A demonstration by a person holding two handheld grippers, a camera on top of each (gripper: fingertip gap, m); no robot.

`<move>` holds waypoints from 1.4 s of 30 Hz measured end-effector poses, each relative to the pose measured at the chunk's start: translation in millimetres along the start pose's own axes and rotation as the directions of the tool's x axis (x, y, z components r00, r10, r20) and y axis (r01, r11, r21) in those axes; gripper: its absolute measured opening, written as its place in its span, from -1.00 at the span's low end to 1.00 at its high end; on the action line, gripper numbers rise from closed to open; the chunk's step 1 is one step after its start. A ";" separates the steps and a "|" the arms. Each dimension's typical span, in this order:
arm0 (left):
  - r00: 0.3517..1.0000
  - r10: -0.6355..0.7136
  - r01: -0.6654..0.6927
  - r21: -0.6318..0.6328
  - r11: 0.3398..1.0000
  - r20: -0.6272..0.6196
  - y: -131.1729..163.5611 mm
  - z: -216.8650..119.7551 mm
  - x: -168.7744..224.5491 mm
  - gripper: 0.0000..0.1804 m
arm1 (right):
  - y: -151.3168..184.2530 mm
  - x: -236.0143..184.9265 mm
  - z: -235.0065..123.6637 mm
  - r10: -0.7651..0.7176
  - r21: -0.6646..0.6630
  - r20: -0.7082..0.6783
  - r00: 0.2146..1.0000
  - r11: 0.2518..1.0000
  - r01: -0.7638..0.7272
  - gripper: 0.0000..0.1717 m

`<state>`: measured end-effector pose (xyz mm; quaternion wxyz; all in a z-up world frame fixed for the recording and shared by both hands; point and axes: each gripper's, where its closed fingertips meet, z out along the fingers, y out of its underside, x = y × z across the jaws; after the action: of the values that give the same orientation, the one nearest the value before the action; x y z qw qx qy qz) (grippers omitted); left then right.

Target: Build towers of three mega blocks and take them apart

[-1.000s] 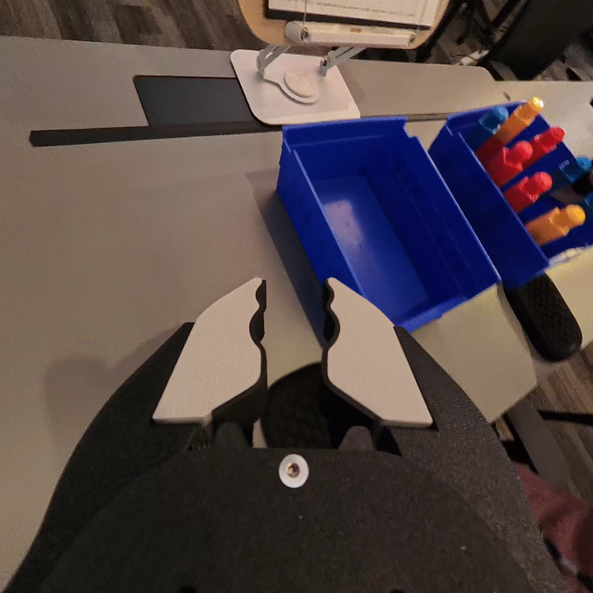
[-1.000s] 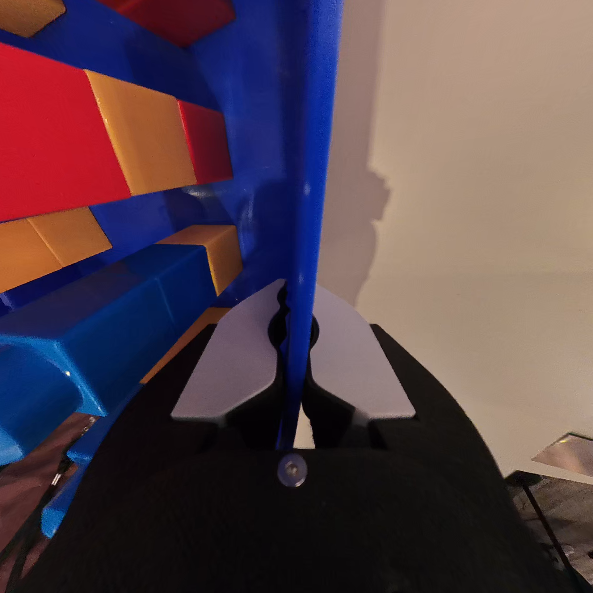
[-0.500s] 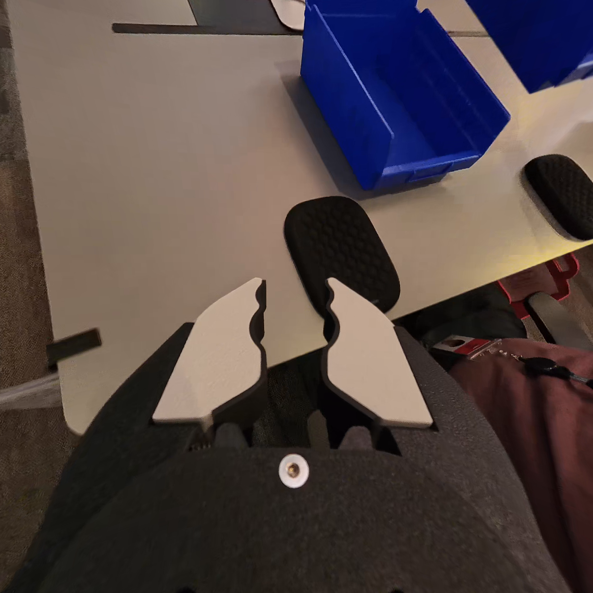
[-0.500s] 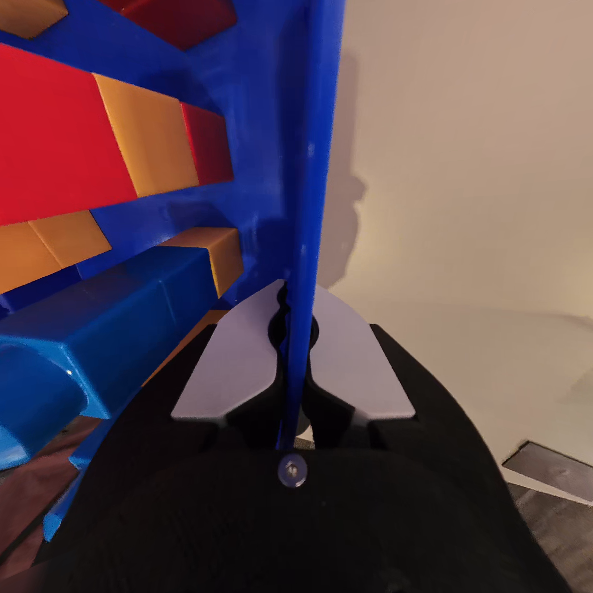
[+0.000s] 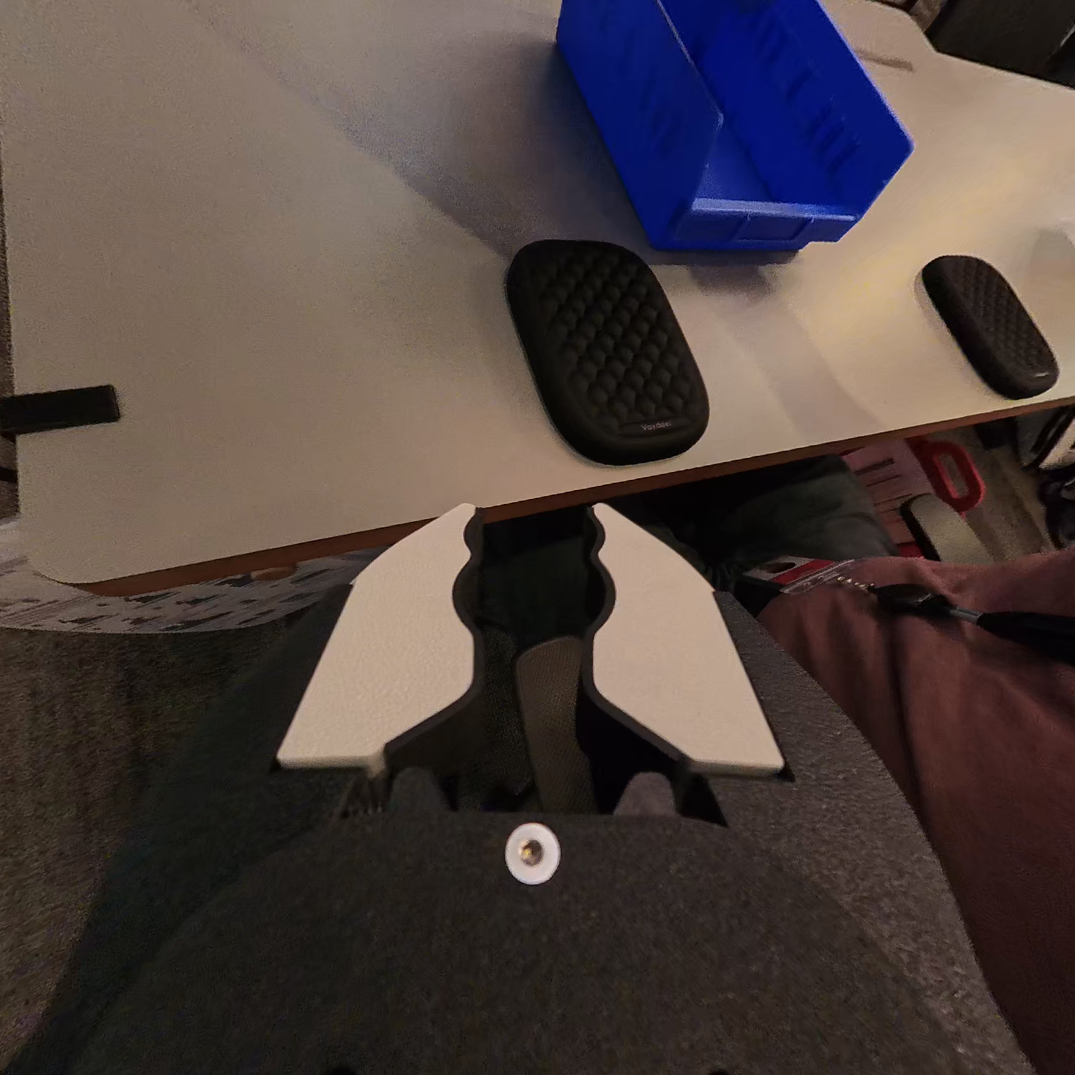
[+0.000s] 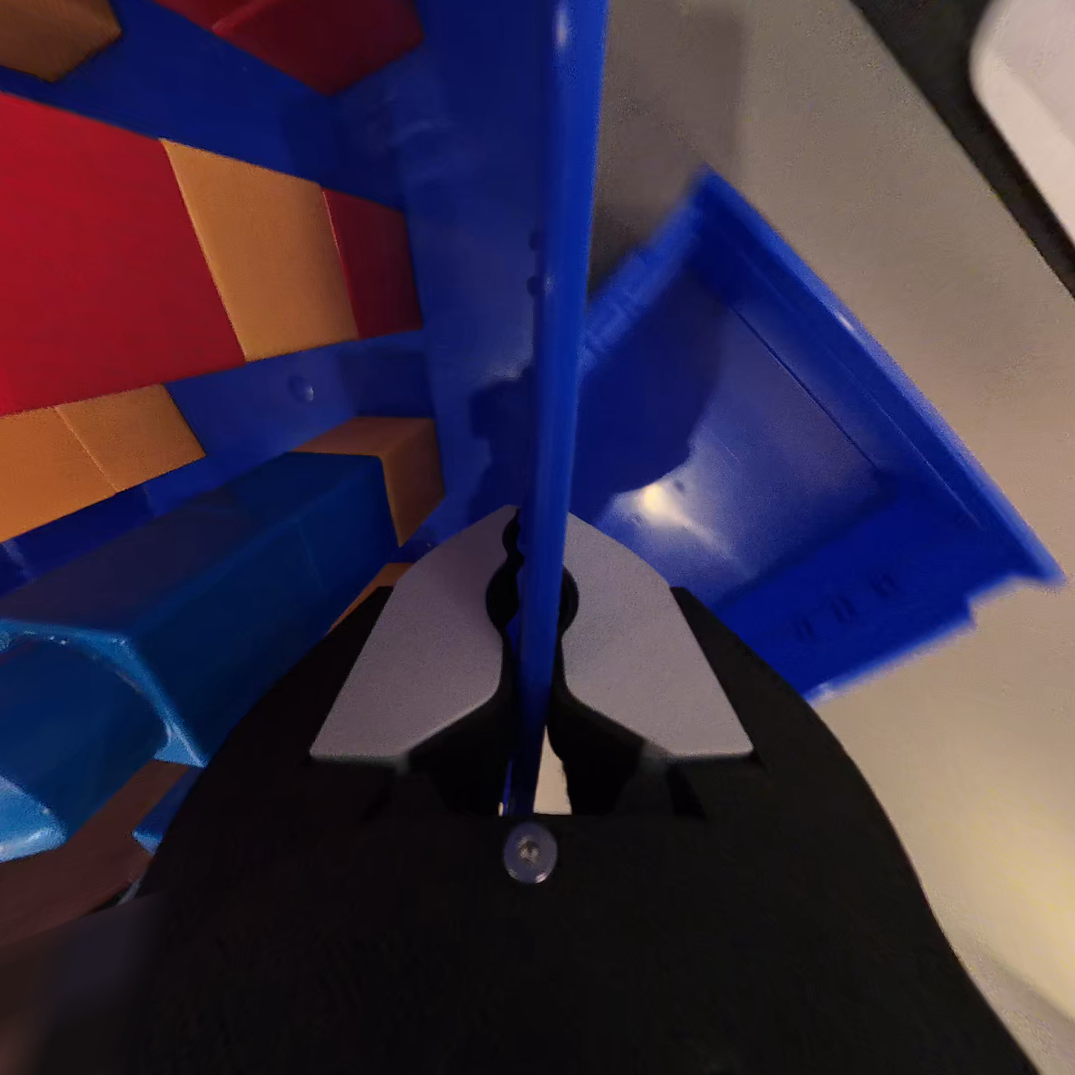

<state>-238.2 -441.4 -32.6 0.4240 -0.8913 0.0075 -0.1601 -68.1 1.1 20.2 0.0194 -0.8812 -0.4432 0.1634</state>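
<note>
My right gripper (image 6: 541,518) is shut on the thin side wall (image 6: 558,291) of a blue bin, one finger inside and one outside. Inside that bin lie mega blocks on their sides: a red one (image 6: 87,262), an orange one (image 6: 262,250) and a blue one (image 6: 203,570) close to my left finger. A second blue bin (image 6: 785,465), empty, shows beyond the held wall on the table. My left gripper (image 5: 532,512) is open and empty, held off the table's front edge. The empty blue bin (image 5: 727,116) stands far ahead of it.
Two black padded wrist rests (image 5: 605,349) (image 5: 989,326) lie near the front edge of the grey table (image 5: 232,232). A person's maroon clothing (image 5: 931,727) is at the right of the left gripper. A white object (image 6: 1035,87) sits at the table's far corner. My hands' fingertips stand some 50 cm from each other.
My left gripper has drawn back from over the table to past its front edge, still open. My right gripper kept its hold on the bin wall and swung, so the empty bin came into view.
</note>
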 end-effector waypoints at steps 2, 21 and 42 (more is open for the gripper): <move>0.999 -0.031 0.031 0.014 0.999 -0.020 2.9 3.8 -3.6 -0.65 | -27.6 -33.6 23.4 -0.057 -0.015 0.020 0.998 0.998 0.058 -0.93; 0.992 -0.123 0.124 0.028 0.992 -0.039 32.4 39.9 -36.3 -0.65 | -68.5 -63.5 189.7 -0.002 -0.112 -0.084 0.997 0.994 -0.007 -0.93; 0.999 0.041 -0.039 0.063 0.997 -0.017 -22.7 64.6 26.0 -0.63 | 158.1 162.3 68.1 0.332 0.111 -0.295 0.896 0.943 -0.313 -0.18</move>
<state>-197.5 -382.1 -46.2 0.4547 -0.8758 0.0243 -0.1601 123.5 25.4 -116.4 0.0880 -0.9561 -0.2771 0.0374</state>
